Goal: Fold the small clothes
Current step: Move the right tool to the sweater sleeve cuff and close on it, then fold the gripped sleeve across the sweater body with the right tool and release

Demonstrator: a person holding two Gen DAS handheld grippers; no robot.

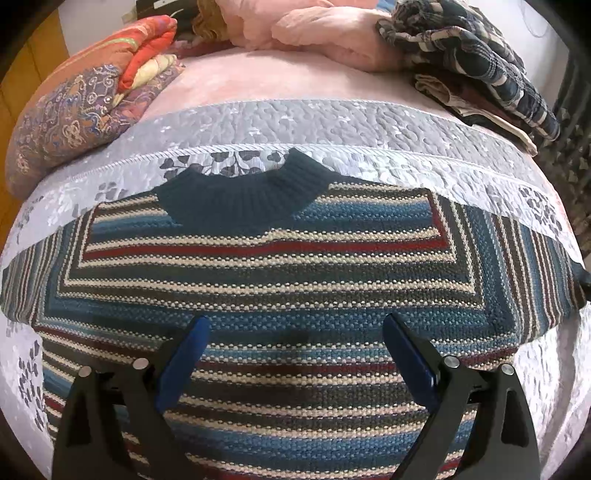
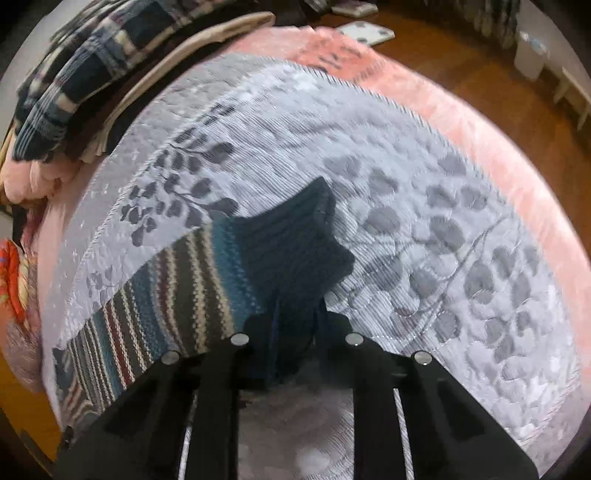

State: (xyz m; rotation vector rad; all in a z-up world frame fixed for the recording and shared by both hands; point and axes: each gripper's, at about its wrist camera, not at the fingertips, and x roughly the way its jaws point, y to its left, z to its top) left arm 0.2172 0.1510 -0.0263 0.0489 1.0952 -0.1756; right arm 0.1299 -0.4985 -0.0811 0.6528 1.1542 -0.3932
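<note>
A small striped knit sweater (image 1: 280, 280) with a dark teal collar (image 1: 243, 195) lies flat on the grey quilt (image 1: 332, 125), sleeves spread to both sides. My left gripper (image 1: 297, 328) hovers open over the sweater's chest, its blue-padded fingers (image 1: 184, 362) wide apart with nothing between them. In the right wrist view, my right gripper (image 2: 297, 328) is shut on the dark cuff (image 2: 295, 251) of the sweater's striped sleeve (image 2: 166, 306), which stretches away to the left.
A patterned orange and purple folded quilt (image 1: 74, 110) sits at the back left. Pink bedding (image 1: 314, 33) and a plaid heap of clothes (image 1: 480, 62) lie at the back. The bed's pink edge (image 2: 480, 129) drops to a wooden floor (image 2: 480, 74).
</note>
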